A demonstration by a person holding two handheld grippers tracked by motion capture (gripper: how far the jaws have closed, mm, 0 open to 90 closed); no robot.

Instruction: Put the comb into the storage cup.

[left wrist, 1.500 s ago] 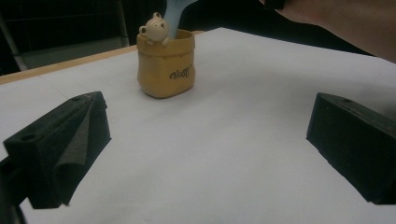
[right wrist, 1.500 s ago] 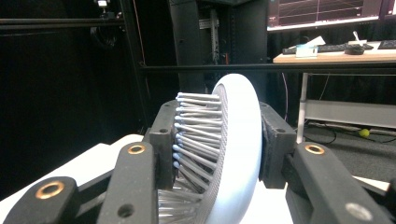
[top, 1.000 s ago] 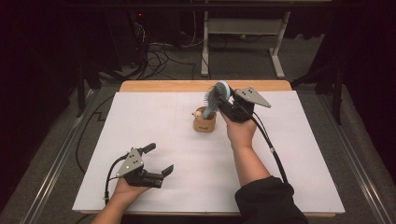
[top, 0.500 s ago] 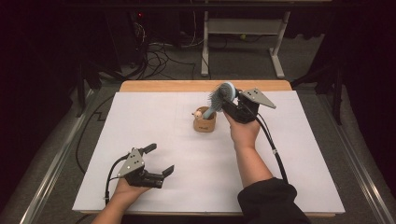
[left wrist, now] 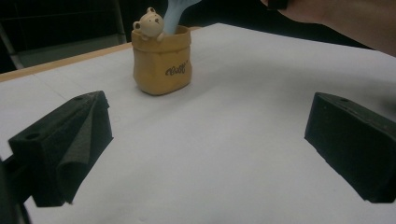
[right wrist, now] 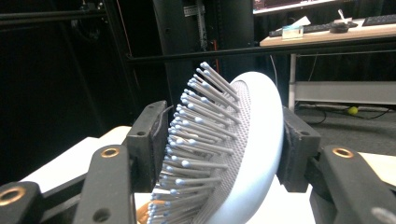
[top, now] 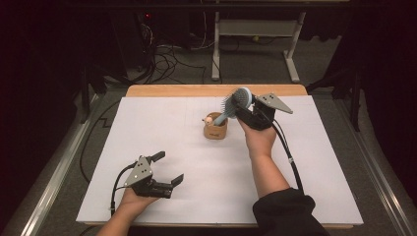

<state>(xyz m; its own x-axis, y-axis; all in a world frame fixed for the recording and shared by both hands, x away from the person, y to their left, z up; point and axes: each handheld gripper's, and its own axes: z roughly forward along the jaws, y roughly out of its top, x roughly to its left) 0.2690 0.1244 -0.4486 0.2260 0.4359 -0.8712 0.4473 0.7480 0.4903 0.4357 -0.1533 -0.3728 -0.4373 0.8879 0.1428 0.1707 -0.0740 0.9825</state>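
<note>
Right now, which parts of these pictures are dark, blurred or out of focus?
High view: the white table is evenly lit, the room behind is almost black. Left gripper view: the near jaws are soft, the yellow pot is sharper and casts a faint shadow. Right gripper view: the brush is fairly sharp, its lowest bristles blur, the background is dim.

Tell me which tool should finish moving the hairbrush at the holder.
Right. The right tool is shut on the hairbrush head, handle in the holder. The left tool sits open, far off.

The hairbrush (top: 235, 104) has tilted further over the cup (top: 215, 129).
</note>
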